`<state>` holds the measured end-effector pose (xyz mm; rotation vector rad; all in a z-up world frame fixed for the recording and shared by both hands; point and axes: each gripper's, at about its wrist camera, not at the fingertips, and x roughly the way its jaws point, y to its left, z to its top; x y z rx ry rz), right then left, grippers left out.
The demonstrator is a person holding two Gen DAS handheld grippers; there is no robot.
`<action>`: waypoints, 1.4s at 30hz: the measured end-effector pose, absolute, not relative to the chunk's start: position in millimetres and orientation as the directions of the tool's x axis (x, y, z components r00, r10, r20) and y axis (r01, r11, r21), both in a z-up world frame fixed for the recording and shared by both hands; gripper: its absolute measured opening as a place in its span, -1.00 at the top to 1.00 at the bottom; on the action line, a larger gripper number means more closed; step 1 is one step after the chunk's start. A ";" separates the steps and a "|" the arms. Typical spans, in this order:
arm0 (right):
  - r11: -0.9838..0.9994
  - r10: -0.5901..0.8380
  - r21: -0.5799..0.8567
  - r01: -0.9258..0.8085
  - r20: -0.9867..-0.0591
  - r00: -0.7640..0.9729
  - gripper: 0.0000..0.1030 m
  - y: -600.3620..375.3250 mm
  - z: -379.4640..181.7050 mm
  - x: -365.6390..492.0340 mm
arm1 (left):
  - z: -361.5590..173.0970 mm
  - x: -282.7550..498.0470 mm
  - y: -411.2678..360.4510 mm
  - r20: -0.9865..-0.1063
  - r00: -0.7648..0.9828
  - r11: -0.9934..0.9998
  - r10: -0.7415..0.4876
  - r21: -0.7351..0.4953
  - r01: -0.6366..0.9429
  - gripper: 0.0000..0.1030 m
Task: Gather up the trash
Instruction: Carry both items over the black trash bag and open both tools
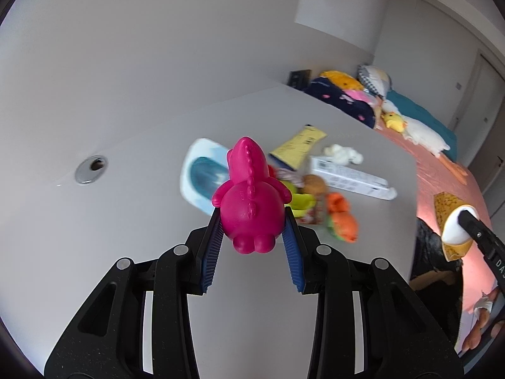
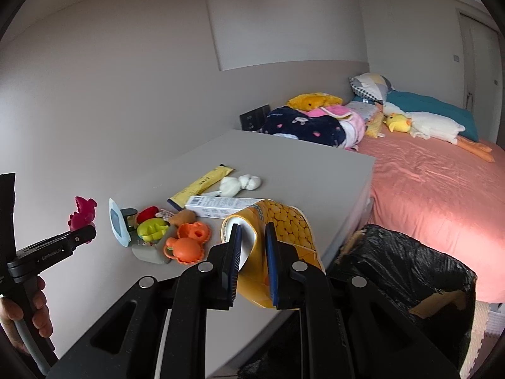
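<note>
Left gripper (image 1: 252,218) jaws clamp pink dinosaur toy (image 1: 249,195), frame centre, above counter (image 1: 126,221). Right gripper (image 2: 252,246) jaws pinch yellow wrapper (image 2: 284,221); bin (image 2: 410,268) lower right. Risk: thin wrapper slips, misses bin.

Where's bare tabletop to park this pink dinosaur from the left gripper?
Bare: table between the grommet hole and the toy pile; also the far corner behind the yellow packet. Crowded: the middle, with toys, white box and tissue wad.
</note>
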<state>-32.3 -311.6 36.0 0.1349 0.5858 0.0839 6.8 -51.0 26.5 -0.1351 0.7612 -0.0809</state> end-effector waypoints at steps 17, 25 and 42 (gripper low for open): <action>0.979 -0.009 0.170 0.117 -0.531 0.847 0.68 -391.2 35.6 -67.9 | 22.7 14.2 -161.9 -0.691 0.669 0.960 -0.273 -0.148 0.239 0.29; 0.964 -0.074 0.179 0.198 -0.532 0.843 0.67 -427.4 32.3 -82.9 | 21.0 9.4 -212.7 -0.696 0.636 0.932 -0.334 -0.144 0.332 0.29; 0.915 -0.186 0.204 0.348 -0.553 0.812 0.67 -493.4 24.3 -115.3 | 7.0 -7.8 -305.1 -0.728 0.535 0.846 -0.428 -0.114 0.521 0.28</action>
